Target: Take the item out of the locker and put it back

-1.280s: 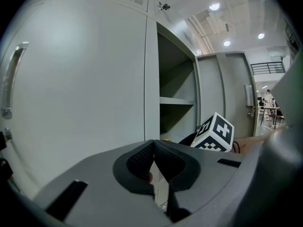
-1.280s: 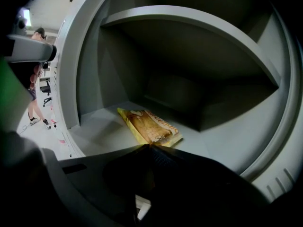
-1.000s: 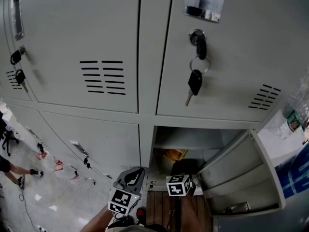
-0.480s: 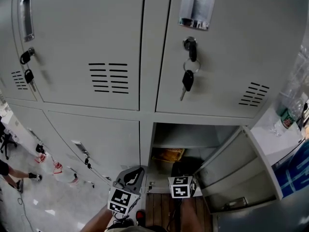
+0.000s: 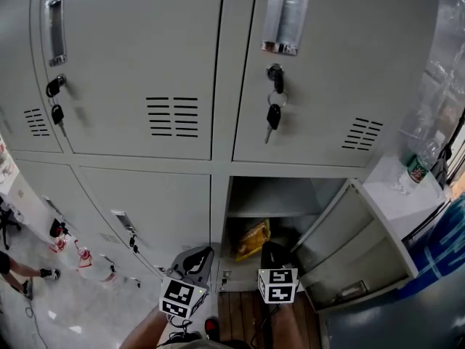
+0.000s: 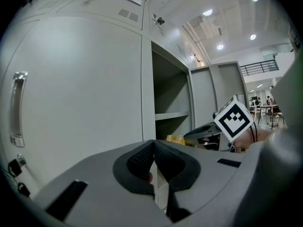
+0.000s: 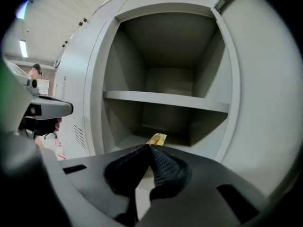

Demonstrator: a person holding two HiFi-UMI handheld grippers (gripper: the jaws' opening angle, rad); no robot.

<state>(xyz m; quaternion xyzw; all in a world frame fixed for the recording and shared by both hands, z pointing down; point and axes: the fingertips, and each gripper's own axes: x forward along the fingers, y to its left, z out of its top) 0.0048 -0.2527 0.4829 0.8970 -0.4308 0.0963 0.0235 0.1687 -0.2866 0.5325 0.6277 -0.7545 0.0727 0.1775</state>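
Your left gripper (image 6: pixel 153 144) has its jaws pressed together on nothing, before one closed door (image 6: pixel 80 93). Your right gripper (image 7: pixel 148 147), jaws likewise together and empty, faces the one open locker (image 5: pixel 280 193). There one yellow packet (image 5: pixel 252 238) lies on the locker's floor, under its single shelf (image 5: pixel 269 213).

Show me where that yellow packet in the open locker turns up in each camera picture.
Head view: the yellow packet lies low centre, under the locker shelf.
Left gripper view: a yellow sliver right of centre, below the shelf.
Right gripper view: the packet sits near centre, below the shelf.
Shared landmark: the shelf.
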